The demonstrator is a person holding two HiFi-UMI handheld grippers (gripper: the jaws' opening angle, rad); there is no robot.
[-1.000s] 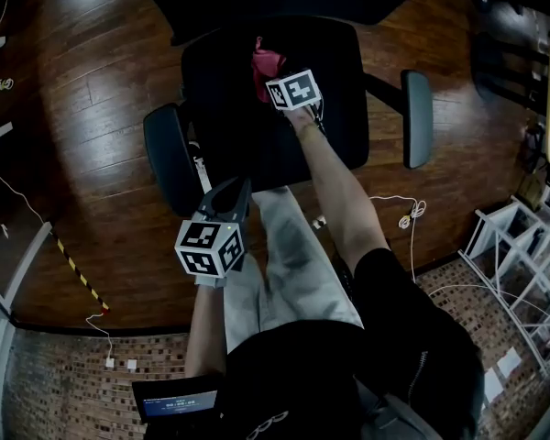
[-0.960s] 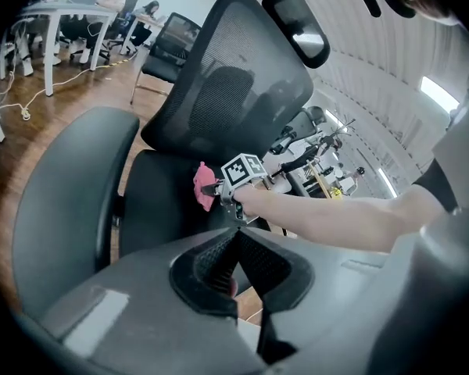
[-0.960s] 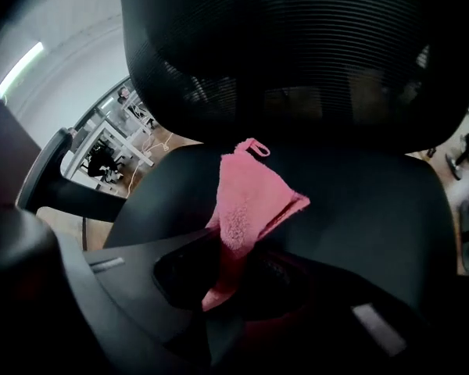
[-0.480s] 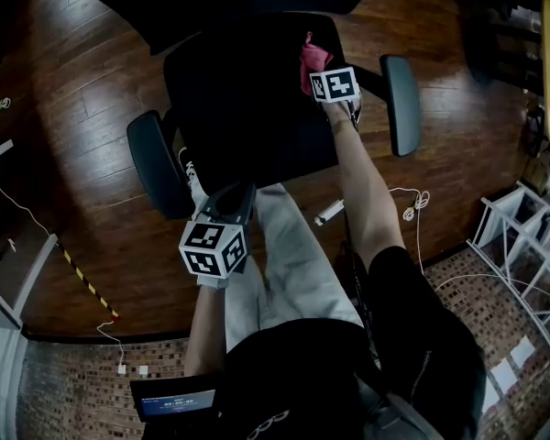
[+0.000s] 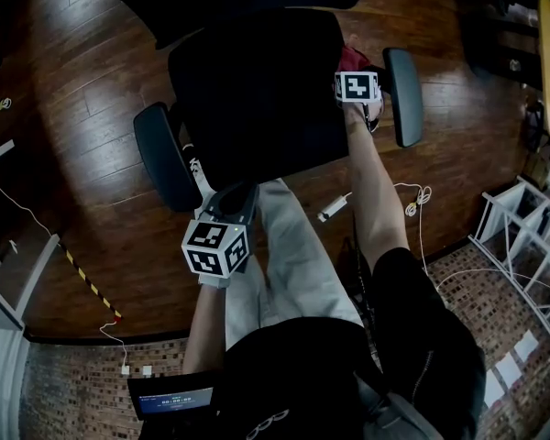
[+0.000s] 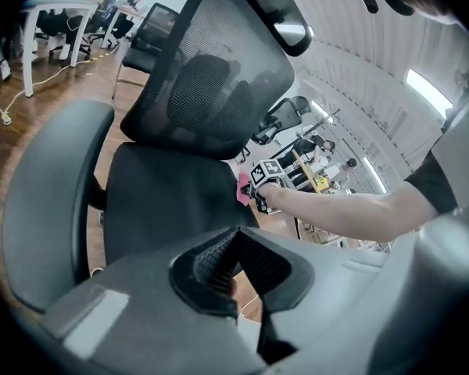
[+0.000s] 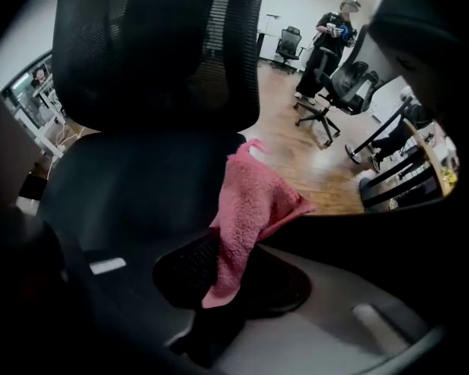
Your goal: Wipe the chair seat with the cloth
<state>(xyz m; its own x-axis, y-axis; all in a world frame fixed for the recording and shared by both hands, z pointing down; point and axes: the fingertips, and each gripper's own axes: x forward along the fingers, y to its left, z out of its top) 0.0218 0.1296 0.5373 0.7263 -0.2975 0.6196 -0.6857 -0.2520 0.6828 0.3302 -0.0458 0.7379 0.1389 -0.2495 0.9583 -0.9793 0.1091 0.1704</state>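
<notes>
At the seat's point(image 5: 257, 99) rear right corner, just beside the right armrest point(image 5: 403, 94), the right gripper point(image 7: 223, 268) is clamping a pink cloth point(image 7: 254, 201) between its jaws. One end of the cloth is hanging down past the jaws while the rest is bunching up and outward over the seat's edge. Whether the fabric is pressing on the seat surface is not clear. The person's right arm is stretching forward across the front of the seat to reach that corner.

Nearer the body, the left gripper point(image 6: 233, 241) is hovering off the seat's front edge, close to the end of the left armrest point(image 5: 163, 168) and above the person's light trousers point(image 5: 293, 264). Its jaws are meeting tip to tip with nothing between them, and it is pointing toward the seat and the mesh backrest point(image 6: 211, 76), with the headrest point(image 6: 277, 14) showing above.

Around the chair, dark wood floor point(image 5: 73, 108) is showing, and a white cable point(image 5: 412, 211) is lying on it to the right of the person's arm. Far off in the right gripper view, another person point(image 7: 328, 30) is standing among other office chairs.
</notes>
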